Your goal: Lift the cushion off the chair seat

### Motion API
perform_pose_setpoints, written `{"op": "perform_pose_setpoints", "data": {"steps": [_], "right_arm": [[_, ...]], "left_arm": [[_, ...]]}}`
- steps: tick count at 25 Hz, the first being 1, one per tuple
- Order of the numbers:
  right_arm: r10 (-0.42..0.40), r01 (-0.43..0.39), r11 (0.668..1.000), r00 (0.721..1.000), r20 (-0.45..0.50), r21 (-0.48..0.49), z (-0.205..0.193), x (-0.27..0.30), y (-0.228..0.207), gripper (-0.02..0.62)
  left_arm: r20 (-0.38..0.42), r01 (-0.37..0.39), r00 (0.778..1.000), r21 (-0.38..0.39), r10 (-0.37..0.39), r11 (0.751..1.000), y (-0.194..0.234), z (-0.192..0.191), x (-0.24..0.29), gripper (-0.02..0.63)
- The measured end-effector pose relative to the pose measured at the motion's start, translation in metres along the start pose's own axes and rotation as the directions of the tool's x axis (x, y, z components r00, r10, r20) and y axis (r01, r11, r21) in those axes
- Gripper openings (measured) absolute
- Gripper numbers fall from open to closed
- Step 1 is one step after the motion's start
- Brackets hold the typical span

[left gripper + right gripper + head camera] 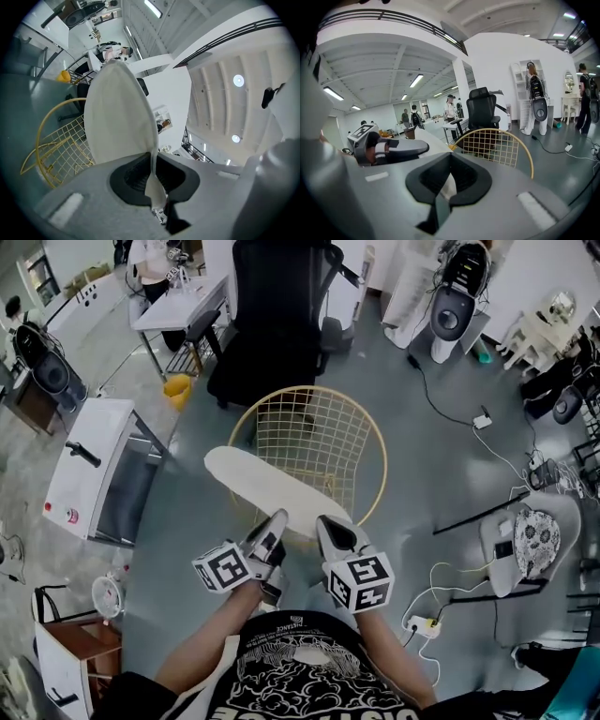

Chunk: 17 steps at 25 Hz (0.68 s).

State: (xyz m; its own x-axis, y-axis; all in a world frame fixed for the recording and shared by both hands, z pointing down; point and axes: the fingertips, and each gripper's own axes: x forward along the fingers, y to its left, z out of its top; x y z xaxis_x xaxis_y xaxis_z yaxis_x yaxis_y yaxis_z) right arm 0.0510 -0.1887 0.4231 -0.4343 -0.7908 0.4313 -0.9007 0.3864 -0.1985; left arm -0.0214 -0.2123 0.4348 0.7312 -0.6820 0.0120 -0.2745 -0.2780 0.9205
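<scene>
Cushion (267,484) juts fwd from L hand-held gripper (277,521) & R hand-held gripper (326,524), both clamped on its near edge, above wire chair (323,442). Raise both evenly, no tilt.

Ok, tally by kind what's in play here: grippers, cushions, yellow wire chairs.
Grippers: 2 (left gripper, right gripper)
White cushion: 1
Yellow wire chair: 1
Total: 4

A black office chair (277,315) is standing beside a white desk (183,301), a yellow bucket (176,390) sitting near its base, a power strip (422,623) lying on the grey floor (441,465).
</scene>
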Motion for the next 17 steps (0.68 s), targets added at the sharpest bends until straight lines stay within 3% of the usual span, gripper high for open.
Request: {"op": "perform_pose_setpoints", "data": {"steps": [10,17], "right_arm": [[-0.055,0.055,0.998,0.998,0.037,0.0,-0.003,-0.029,0.029,-0.002],[-0.077,0.077,0.997,0.996,0.04,-0.007,-0.006,-0.009,0.054,-0.002]], "left_arm": [[-0.012,0.035,0.999,0.001,-0.035,0.999,-0.02,-0.008,-0.034,0.031],[-0.016,0.054,0.998,-0.01,-0.054,0.998,-0.004,0.012,-0.052,0.031]]}}
